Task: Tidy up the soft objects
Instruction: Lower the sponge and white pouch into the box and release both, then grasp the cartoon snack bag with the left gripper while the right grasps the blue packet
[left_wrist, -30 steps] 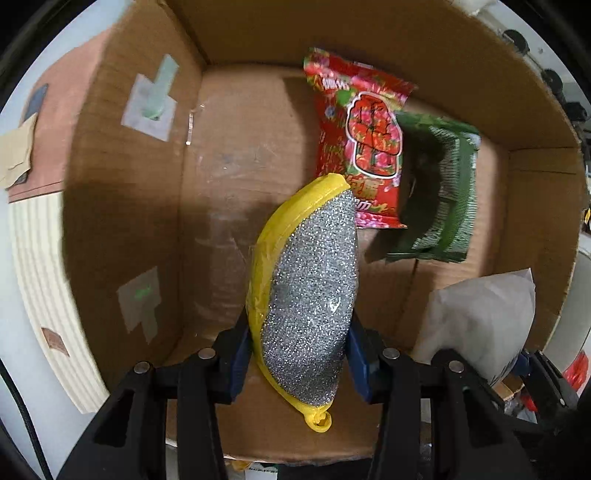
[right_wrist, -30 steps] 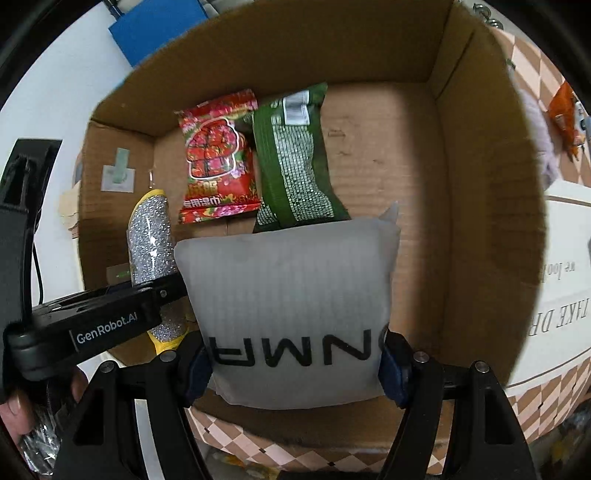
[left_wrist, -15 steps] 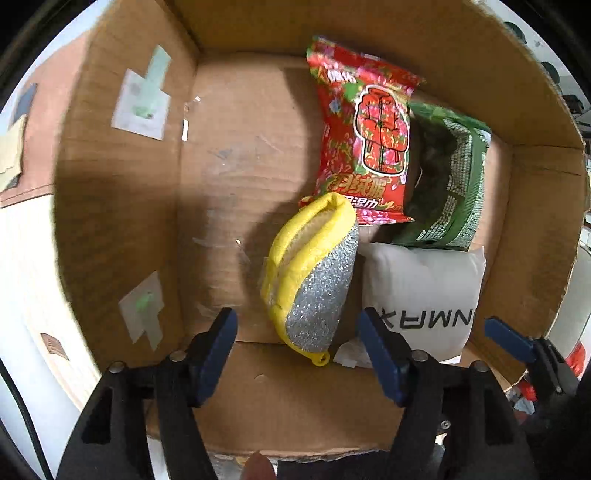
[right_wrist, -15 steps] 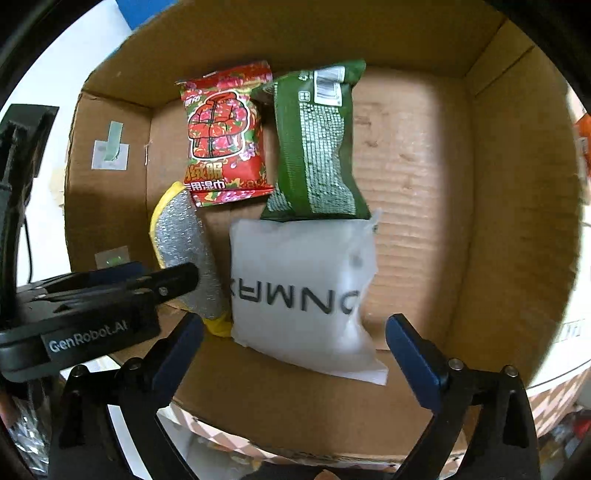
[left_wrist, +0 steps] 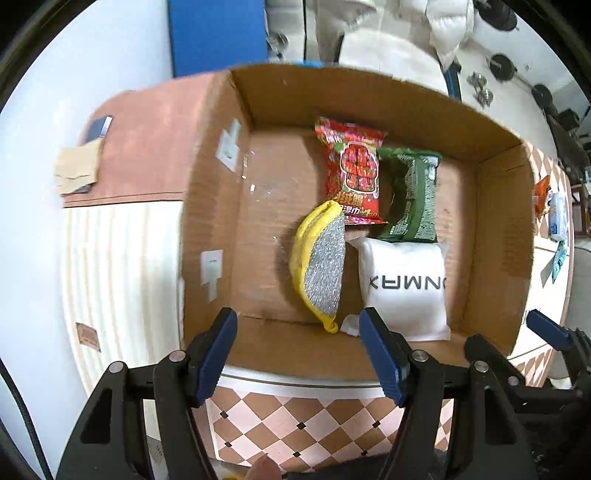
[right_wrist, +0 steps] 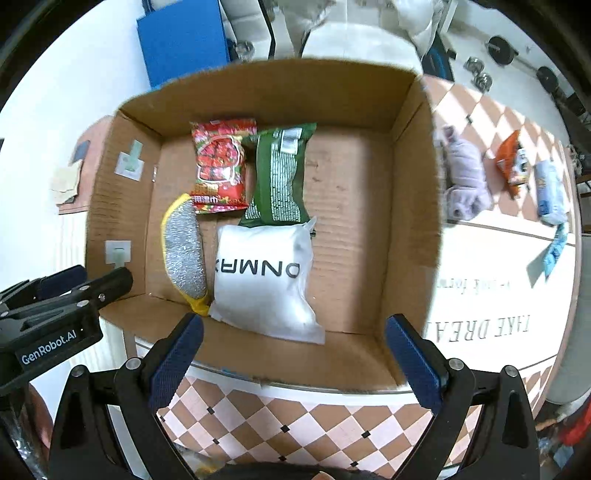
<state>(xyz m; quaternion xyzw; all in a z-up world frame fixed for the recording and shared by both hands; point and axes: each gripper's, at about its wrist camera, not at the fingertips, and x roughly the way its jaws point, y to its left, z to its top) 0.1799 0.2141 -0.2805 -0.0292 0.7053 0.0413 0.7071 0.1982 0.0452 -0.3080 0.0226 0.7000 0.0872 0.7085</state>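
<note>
An open cardboard box holds a yellow sponge with a silver scouring face, a white packet with black letters, a red snack bag and a green snack bag. My left gripper is open and empty above the box's near wall. My right gripper is open and empty, also above the near wall. The left gripper's body shows in the right wrist view.
The box stands on a checkered cloth. To its right lie a lilac plush item, an orange packet, a pale blue packet and a blue strip. A blue panel stands behind.
Both grippers opened and let go: the sponge and the white packet now lie in the box. Both grippers have pulled back and up, away from the box.
</note>
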